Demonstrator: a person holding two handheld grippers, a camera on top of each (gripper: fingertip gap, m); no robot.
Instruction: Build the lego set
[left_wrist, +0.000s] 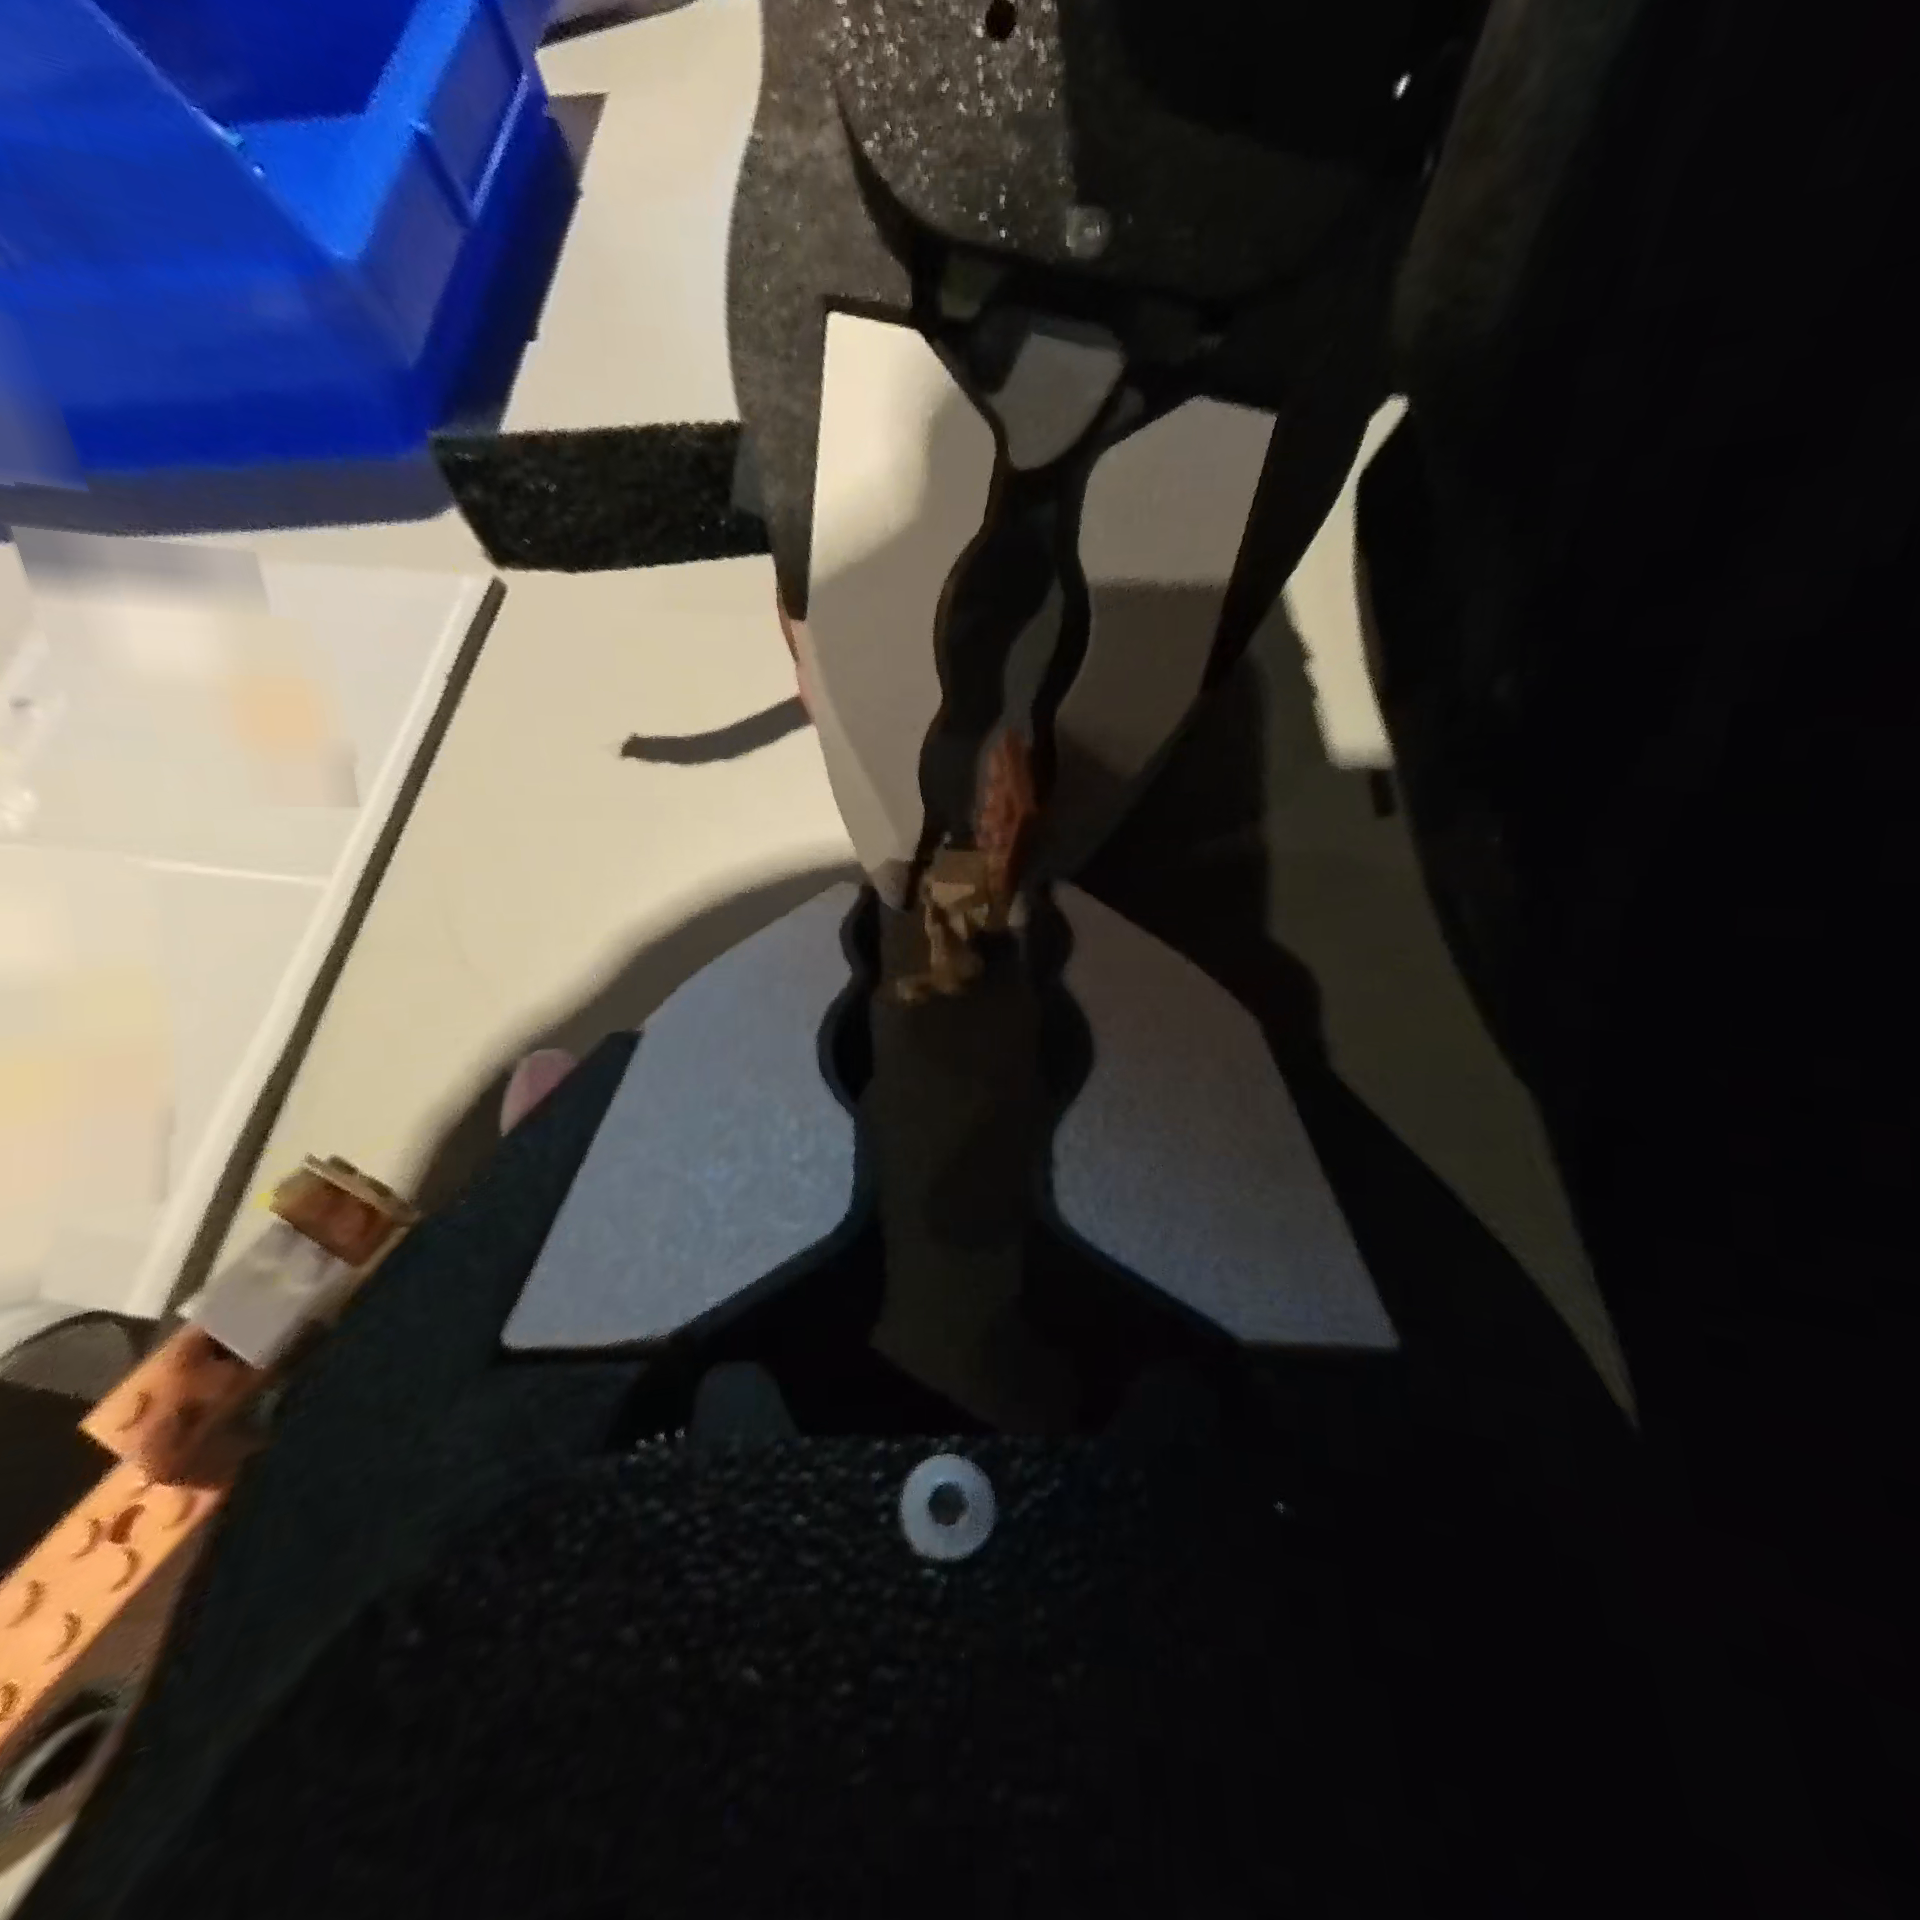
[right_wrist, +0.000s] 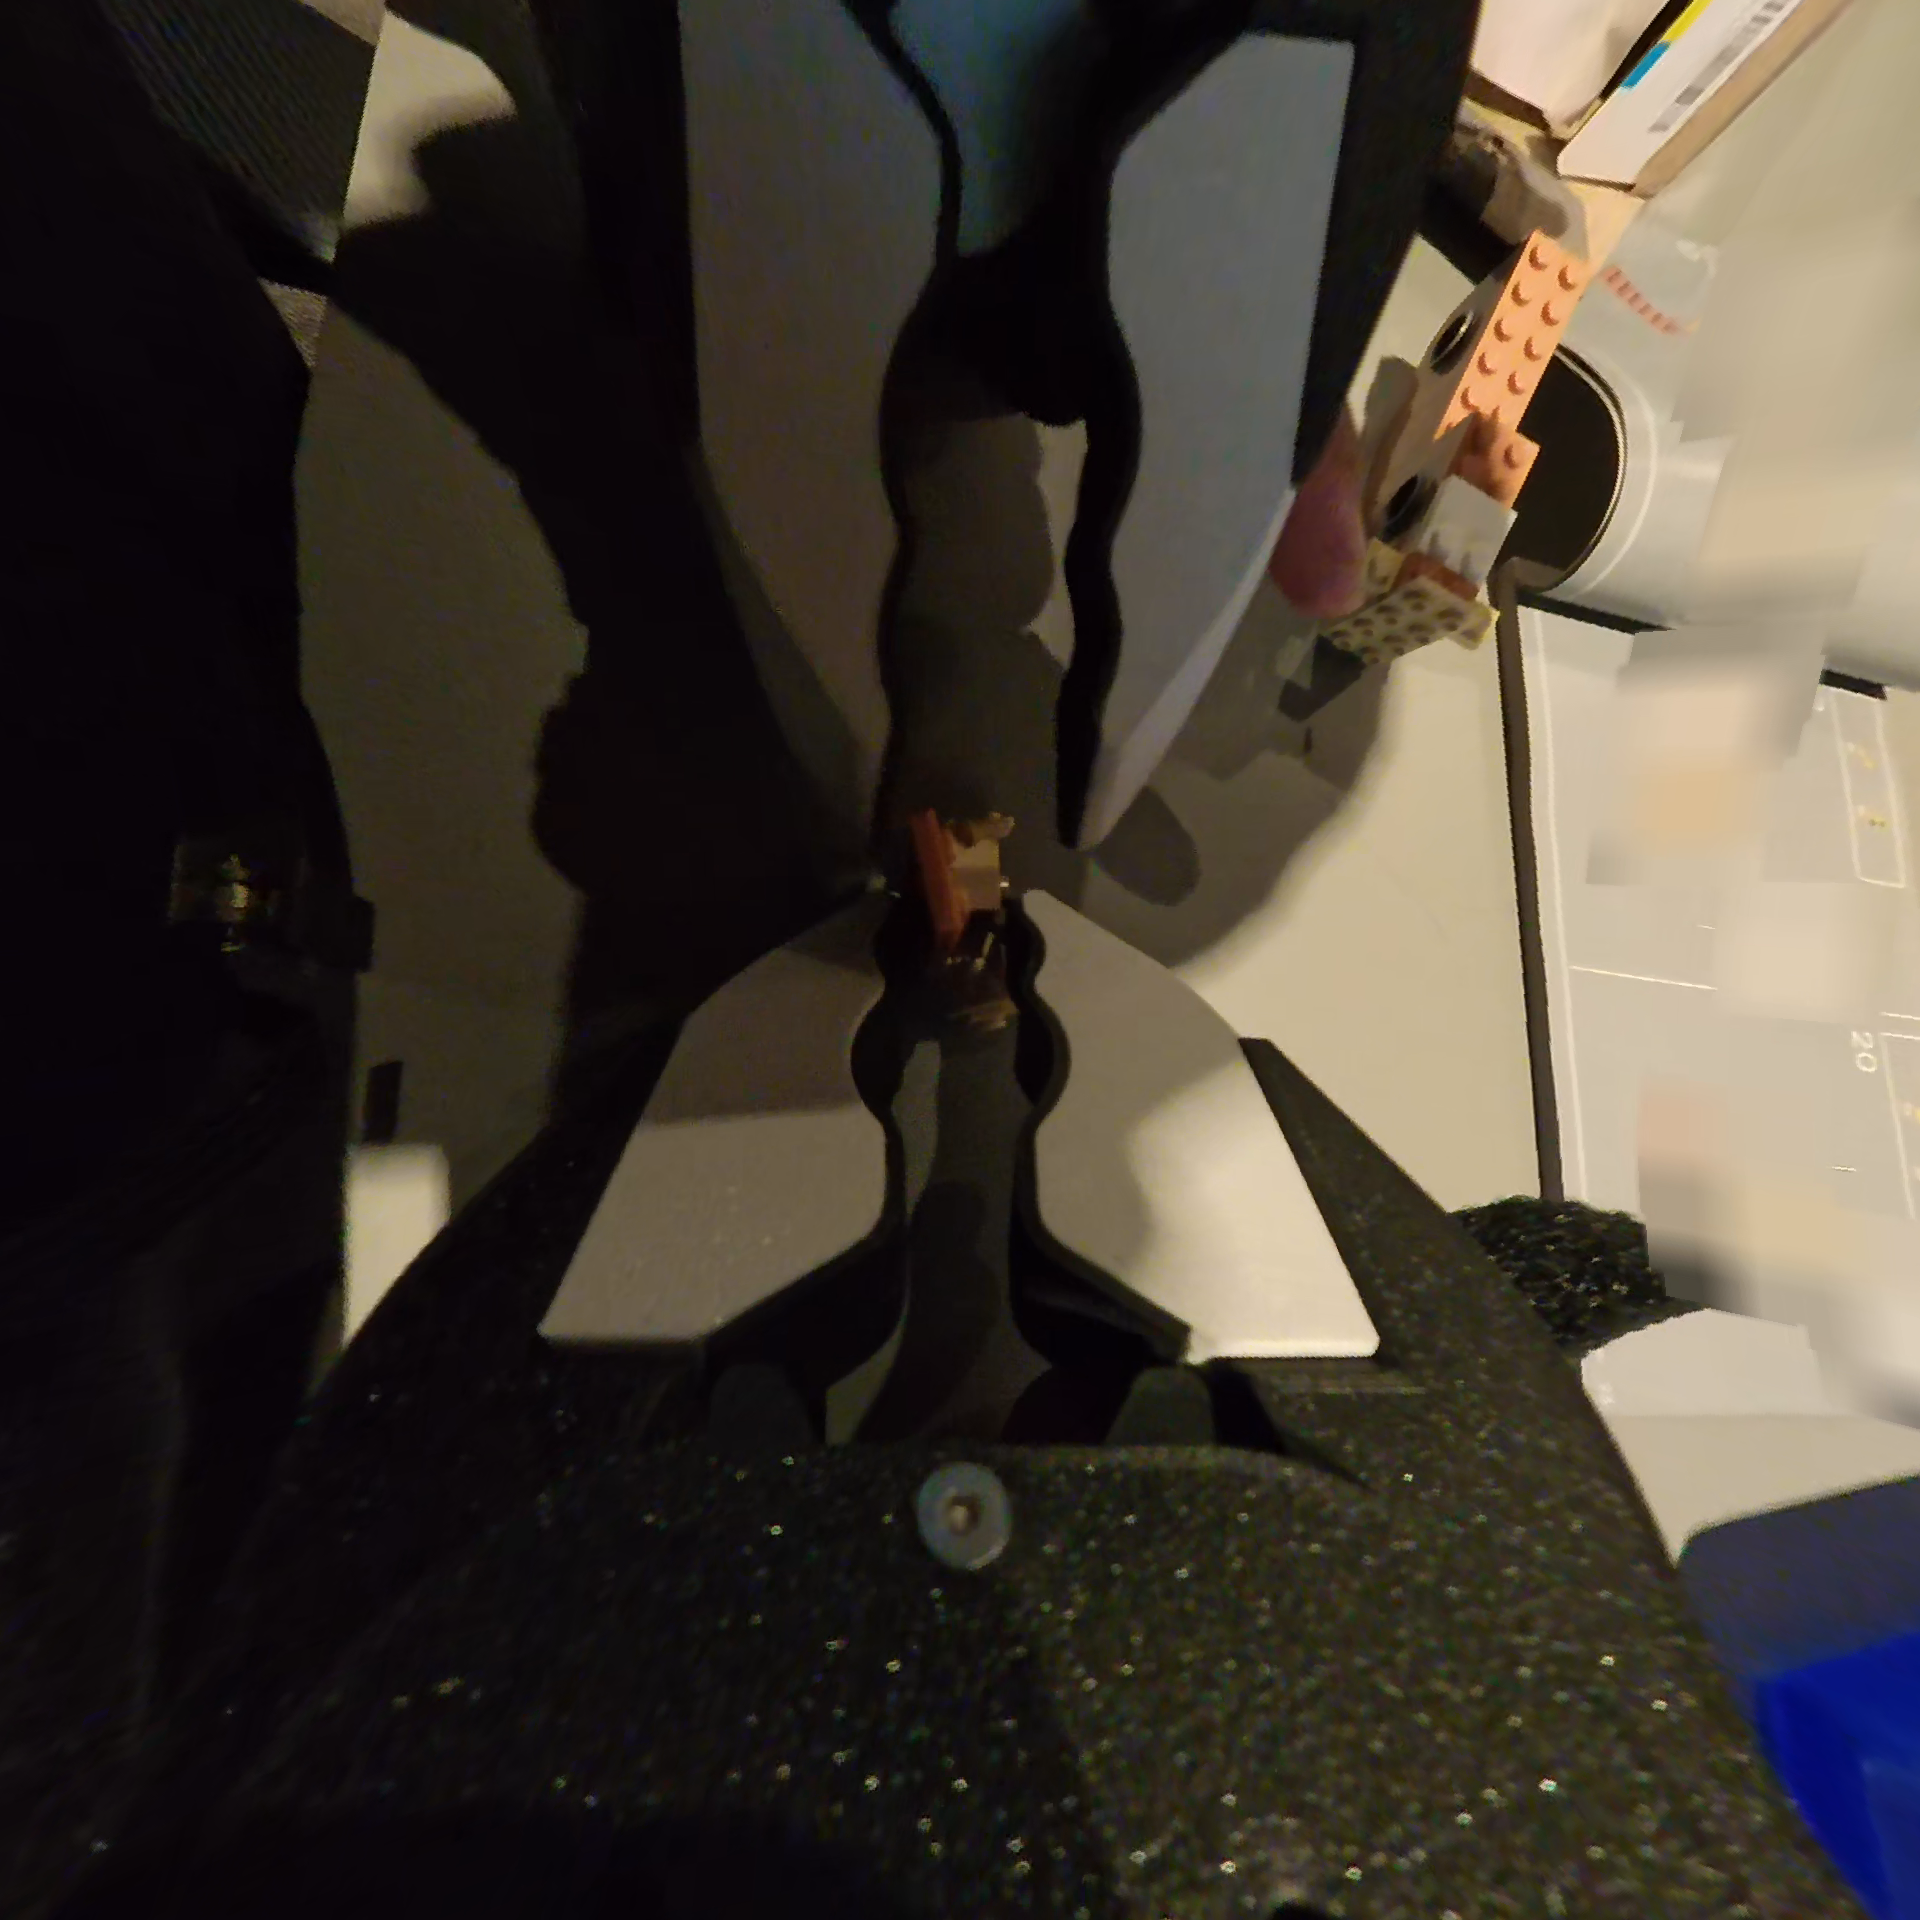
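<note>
My two grippers meet tip to tip over the white table. My left gripper (left_wrist: 956, 925) reaches up from the bottom of the left wrist view, its jaws close around a small tan brick (left_wrist: 948, 930). My right gripper (right_wrist: 951, 920) is shut on a small brown piece (right_wrist: 930, 883), which also shows in the left wrist view (left_wrist: 1003, 800). The two pieces touch. The tan brick (right_wrist: 979, 868) sits right against the brown piece. A larger orange studded assembly (left_wrist: 125, 1538) (right_wrist: 1517, 332) with tan and white parts is held beside the left gripper by a fingertip (right_wrist: 1325, 530).
A blue bin (left_wrist: 260, 229) (right_wrist: 1818, 1714) stands on the table. A white printed sheet (left_wrist: 156, 831) (right_wrist: 1714, 987) lies beside the grippers. A cardboard box (right_wrist: 1714, 94) sits at the table's edge. A black strap (left_wrist: 603, 488) hangs off the right gripper.
</note>
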